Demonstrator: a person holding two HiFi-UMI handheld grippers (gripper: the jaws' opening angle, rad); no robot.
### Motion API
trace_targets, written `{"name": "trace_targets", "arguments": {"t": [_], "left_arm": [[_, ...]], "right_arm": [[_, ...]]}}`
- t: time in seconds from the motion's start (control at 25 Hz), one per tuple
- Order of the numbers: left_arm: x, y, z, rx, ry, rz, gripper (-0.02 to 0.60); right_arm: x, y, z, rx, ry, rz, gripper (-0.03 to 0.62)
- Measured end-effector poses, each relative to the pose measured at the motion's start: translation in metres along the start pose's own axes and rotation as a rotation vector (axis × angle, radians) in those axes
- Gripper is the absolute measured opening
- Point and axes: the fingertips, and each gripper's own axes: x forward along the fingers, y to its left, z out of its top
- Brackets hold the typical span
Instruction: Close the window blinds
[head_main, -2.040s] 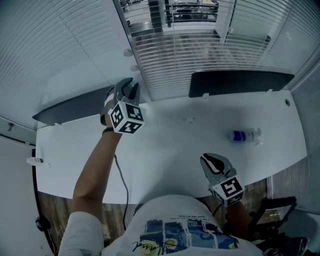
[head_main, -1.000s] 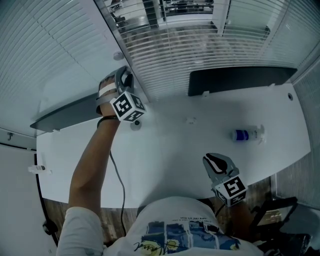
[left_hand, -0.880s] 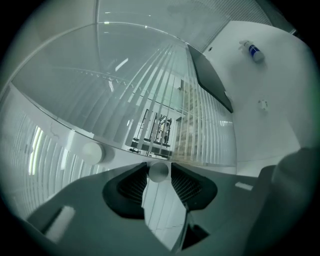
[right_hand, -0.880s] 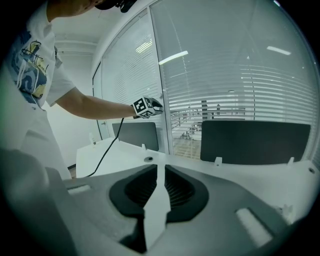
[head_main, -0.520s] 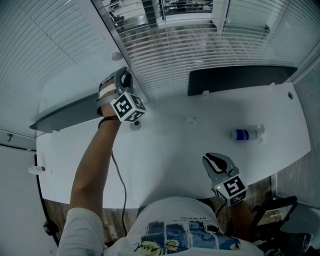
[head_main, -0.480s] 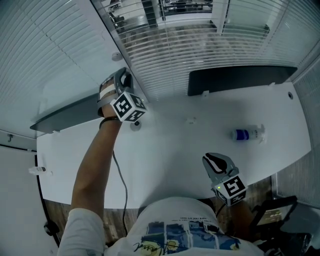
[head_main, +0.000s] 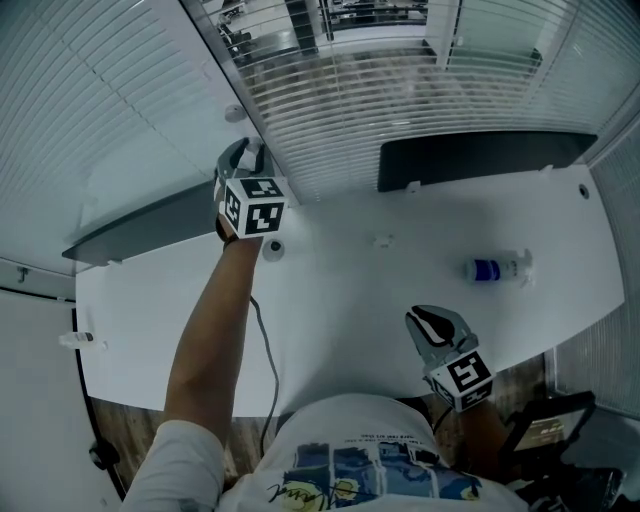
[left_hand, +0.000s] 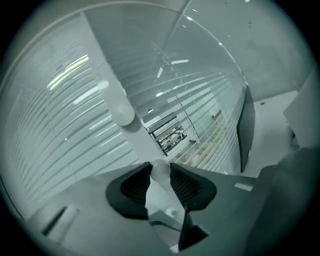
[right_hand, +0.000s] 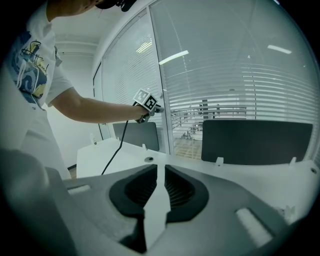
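White slatted blinds (head_main: 380, 90) hang behind the desk; the middle panel's slats stand partly open and show the room beyond. A pale post (head_main: 215, 60) between the windows carries two round knobs. My left gripper (head_main: 245, 155) is up against that post. In the left gripper view its pads (left_hand: 134, 186) sit on either side of the lower knob (left_hand: 160, 171), touching it. Its jaws have just been closing onto the knob, then eased a little. The upper knob (left_hand: 122, 115) is free. My right gripper (head_main: 432, 322) hovers low over the desk's near edge, its jaws a narrow slit apart and empty (right_hand: 160, 172).
A white desk (head_main: 350, 300) spans the view, with two dark panels (head_main: 480, 160) (head_main: 140, 215) standing along its back edge. A small bottle with a blue label (head_main: 490, 270) lies at the right. A round cable hole (head_main: 272, 248) sits below the left gripper, whose cable (head_main: 262, 330) trails down.
My left gripper has rolled about its own axis at the post, so its marker cube shows a different face, and the forearm has swung slightly right. The right gripper has stayed still.
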Motion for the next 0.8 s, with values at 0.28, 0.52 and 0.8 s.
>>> {"name": "trace_targets", "arguments": {"t": [0.28,0.52,0.8], "left_arm": [[-0.002,0.008,-0.002,-0.515,-0.031,-0.048,0.127],[0.000,0.010,-0.007,-0.904,-0.072,-0.127,0.127],[0.001,0.012,-0.007,-1.051,-0.100,-0.193,0.129]], "right_arm": [[-0.001,-0.002,0.000,-0.005,0.005,-0.003,0.035],[0.000,-0.002,-0.002,-0.006,0.007,0.000,0.035],[0.001,-0.001,0.000,-0.006,0.008,0.006,0.035]]}}
